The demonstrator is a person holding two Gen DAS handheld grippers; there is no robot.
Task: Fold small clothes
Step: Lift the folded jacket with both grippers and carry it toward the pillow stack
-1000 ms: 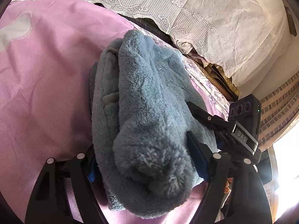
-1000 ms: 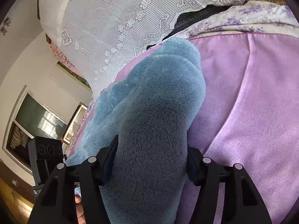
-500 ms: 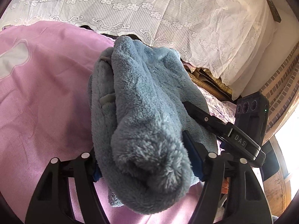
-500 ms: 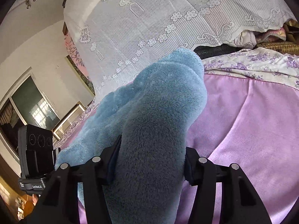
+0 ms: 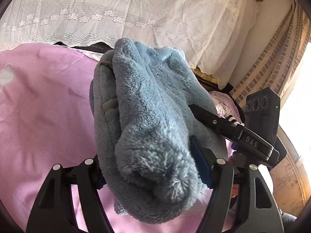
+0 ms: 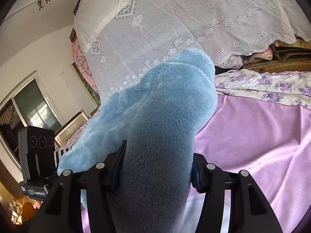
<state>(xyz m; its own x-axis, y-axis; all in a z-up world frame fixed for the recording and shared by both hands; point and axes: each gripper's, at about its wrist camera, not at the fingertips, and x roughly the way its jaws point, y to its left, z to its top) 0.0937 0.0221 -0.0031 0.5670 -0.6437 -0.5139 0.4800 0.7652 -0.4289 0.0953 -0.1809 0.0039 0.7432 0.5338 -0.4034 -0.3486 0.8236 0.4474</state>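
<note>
A fluffy blue fleece garment (image 5: pixel 147 120) is bunched into a thick folded roll and held up above the pink bedsheet (image 5: pixel 42 116). My left gripper (image 5: pixel 153 167) is shut on one end of it, the fleece bulging between the fingers. My right gripper (image 6: pixel 155 167) is shut on the other end of the garment (image 6: pixel 155 116). The right gripper's body also shows in the left wrist view (image 5: pixel 233 132), touching the garment's right side. The fingertips are hidden by the fleece.
A white lace curtain (image 5: pixel 136 13) hangs behind the bed. A purple floral sheet (image 6: pixel 272 85) lies at the bed's far edge. A brick wall (image 5: pixel 272 62) and bright window stand to the right. The left gripper's camera block (image 6: pixel 37 151) shows at left.
Both grippers have lifted the garment and tilted upward; more of the curtain and walls shows and less of the pink sheet. Both grips are unchanged.
</note>
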